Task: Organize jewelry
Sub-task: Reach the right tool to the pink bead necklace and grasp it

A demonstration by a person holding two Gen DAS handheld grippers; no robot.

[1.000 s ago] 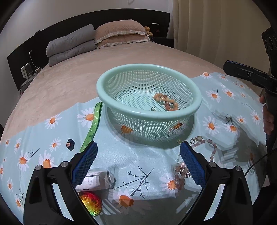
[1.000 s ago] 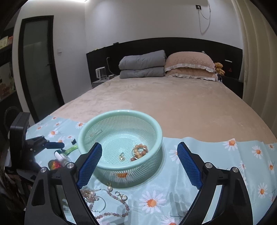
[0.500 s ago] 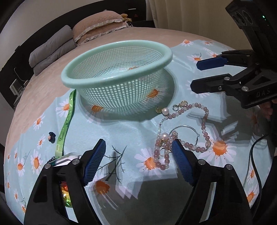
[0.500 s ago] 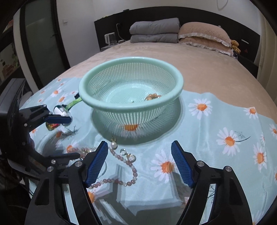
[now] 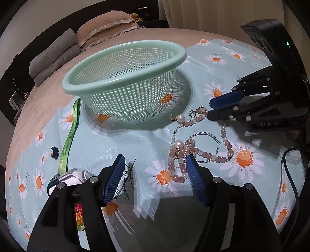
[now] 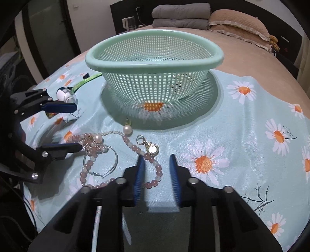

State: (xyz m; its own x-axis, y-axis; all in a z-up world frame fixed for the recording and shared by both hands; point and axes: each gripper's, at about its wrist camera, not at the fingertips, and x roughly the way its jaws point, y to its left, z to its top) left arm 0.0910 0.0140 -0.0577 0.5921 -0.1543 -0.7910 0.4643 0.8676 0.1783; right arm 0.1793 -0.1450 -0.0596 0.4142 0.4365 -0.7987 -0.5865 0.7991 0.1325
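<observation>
A pile of pink bead strands (image 5: 195, 153) (image 6: 153, 160), pearls and a silver hoop (image 6: 114, 160) lies on the daisy cloth in front of a mint mesh basket (image 5: 124, 81) (image 6: 155, 64). My left gripper (image 5: 155, 164) (image 6: 76, 126) is open and low over the cloth, its right finger touching the beads. My right gripper (image 6: 157, 162) (image 5: 209, 108) is open with a narrower gap, low over the cloth, its jaws on either side of the bead strand near a round gold charm (image 6: 152, 149). Neither holds anything.
A green ribbon (image 5: 69, 131), a small dark clip (image 5: 54, 150), a white cylinder (image 5: 65, 179) and a rainbow-coloured object (image 5: 79, 215) lie left of the jewelry. Pillows and folded grey blankets (image 6: 180, 15) sit at the head of the bed.
Both grippers dropped toward the cloth and moved in on the jewelry. The right gripper's jaws narrowed around the bead strand. The basket now looks higher, hiding its contents.
</observation>
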